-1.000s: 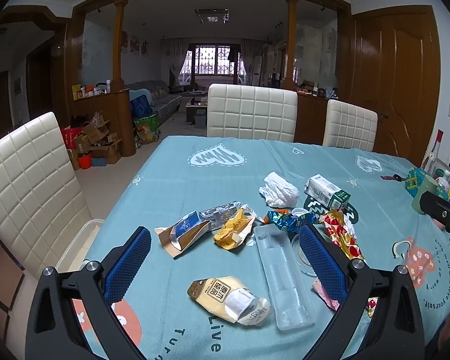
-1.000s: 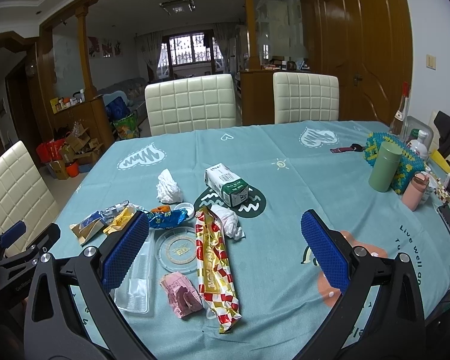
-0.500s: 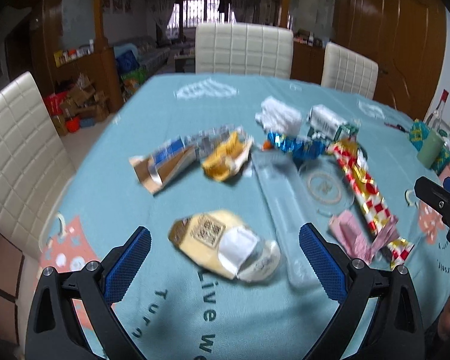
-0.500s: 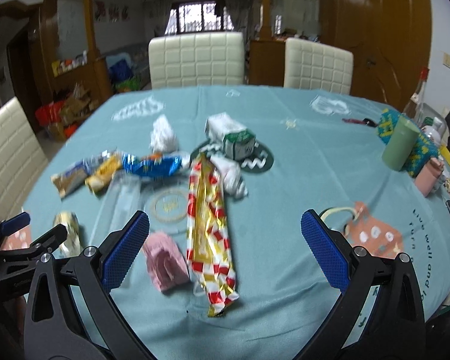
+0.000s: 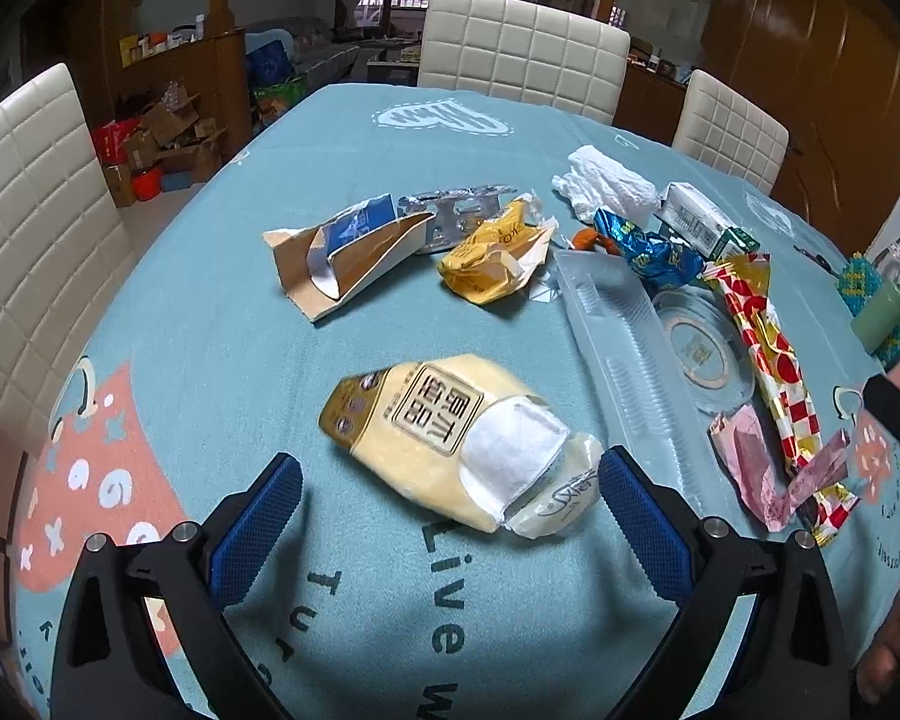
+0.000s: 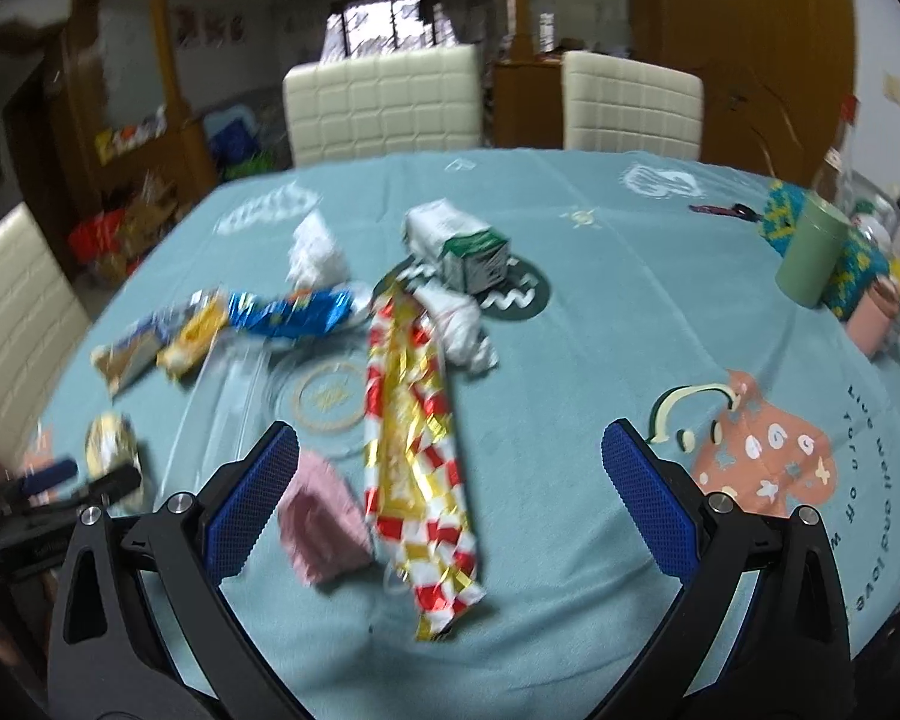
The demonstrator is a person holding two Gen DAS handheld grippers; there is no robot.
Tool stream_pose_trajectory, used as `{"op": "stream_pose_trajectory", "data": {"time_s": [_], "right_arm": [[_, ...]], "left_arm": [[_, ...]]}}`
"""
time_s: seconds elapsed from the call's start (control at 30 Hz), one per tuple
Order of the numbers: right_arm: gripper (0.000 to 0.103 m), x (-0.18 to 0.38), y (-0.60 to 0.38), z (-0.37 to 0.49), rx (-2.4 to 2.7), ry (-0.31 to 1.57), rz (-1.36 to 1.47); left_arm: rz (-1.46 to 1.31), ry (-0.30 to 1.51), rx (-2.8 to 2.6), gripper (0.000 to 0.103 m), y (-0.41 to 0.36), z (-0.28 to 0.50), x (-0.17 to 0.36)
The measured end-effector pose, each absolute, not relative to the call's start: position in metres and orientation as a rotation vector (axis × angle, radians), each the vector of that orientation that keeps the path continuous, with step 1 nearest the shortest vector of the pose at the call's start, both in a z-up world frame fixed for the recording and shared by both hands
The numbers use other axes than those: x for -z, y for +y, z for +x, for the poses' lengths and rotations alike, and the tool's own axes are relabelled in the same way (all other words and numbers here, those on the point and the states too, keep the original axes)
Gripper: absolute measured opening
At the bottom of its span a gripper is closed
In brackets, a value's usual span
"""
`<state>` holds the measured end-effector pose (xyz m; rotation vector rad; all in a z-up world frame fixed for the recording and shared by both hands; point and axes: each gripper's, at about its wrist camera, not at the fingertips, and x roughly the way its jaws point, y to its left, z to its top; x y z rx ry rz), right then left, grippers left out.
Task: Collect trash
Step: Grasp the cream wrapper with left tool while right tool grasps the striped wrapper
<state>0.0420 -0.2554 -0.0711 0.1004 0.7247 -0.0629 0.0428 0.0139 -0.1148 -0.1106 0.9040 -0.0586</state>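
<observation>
The step in hand is judged to be the approach to a first pickup: nothing is held. The left gripper [image 5: 450, 498] is poised low over the table [image 5: 210, 312] with its fingers wide apart, and the yellow wrapper [image 5: 450, 438] lies flat between and just ahead of them, its torn white end beside the finger at 3 o'clock. The right gripper [image 6: 450, 492] is likewise spread and empty; the red-and-gold wrapper [image 6: 414, 438] and a pink wrapper [image 6: 324, 522] lie between its fingers. More trash is scattered toward 12 o'clock: a clear tray [image 5: 624, 354], a blue wrapper [image 5: 654, 252], a carton [image 5: 702, 222]. No bin is seen. Next, the left fingers would need to be lowered astride the yellow wrapper and closed.
</observation>
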Motion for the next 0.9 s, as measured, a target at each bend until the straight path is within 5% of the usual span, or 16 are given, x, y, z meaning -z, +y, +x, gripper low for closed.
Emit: {"op": "stream_pose_trajectory", "data": {"time_s": [0.1, 0.23, 0.33, 0.37, 0.43, 0.5, 0.53, 0.57, 0.7, 0.9], "right_arm": [[0.097, 0.076, -0.262, 0.055, 0.085, 0.738, 0.102], [0.072, 0.107, -0.269, 0.082, 0.050, 0.885, 0.136], [0.065, 0.124, -0.271, 0.090, -0.008, 0.943, 0.193], [0.061, 0.125, -0.271, 0.091, -0.025, 0.943, 0.209], [0.033, 0.124, -0.268, 0.092, -0.051, 0.937, 0.197], [0.023, 0.122, -0.265, 0.092, -0.083, 0.936, 0.193], [0.019, 0.121, -0.263, 0.090, -0.088, 0.931, 0.184], [0.017, 0.120, -0.261, 0.089, -0.089, 0.921, 0.167], [0.014, 0.109, -0.251, 0.081, -0.079, 0.876, 0.109], [0.013, 0.087, -0.249, 0.070, -0.040, 0.793, 0.068]], "left_arm": [[-0.114, 0.906, 0.061, 0.096, 0.013, 0.050, 0.115], [-0.109, 0.941, 0.063, 0.096, 0.011, 0.060, 0.122], [-0.102, 0.958, 0.060, 0.094, 0.010, 0.064, 0.126], [-0.090, 0.952, 0.057, 0.087, 0.010, 0.064, 0.125], [-0.066, 0.941, 0.048, 0.073, 0.008, 0.063, 0.124], [-0.034, 0.929, 0.045, 0.048, 0.006, 0.063, 0.123], [-0.027, 0.929, 0.048, 0.044, 0.005, 0.063, 0.123], [-0.024, 0.929, 0.056, 0.033, 0.005, 0.062, 0.122], [-0.051, 0.920, 0.103, 0.020, 0.008, 0.060, 0.119], [-0.045, 0.860, 0.109, 0.019, 0.011, 0.052, 0.105]]}}
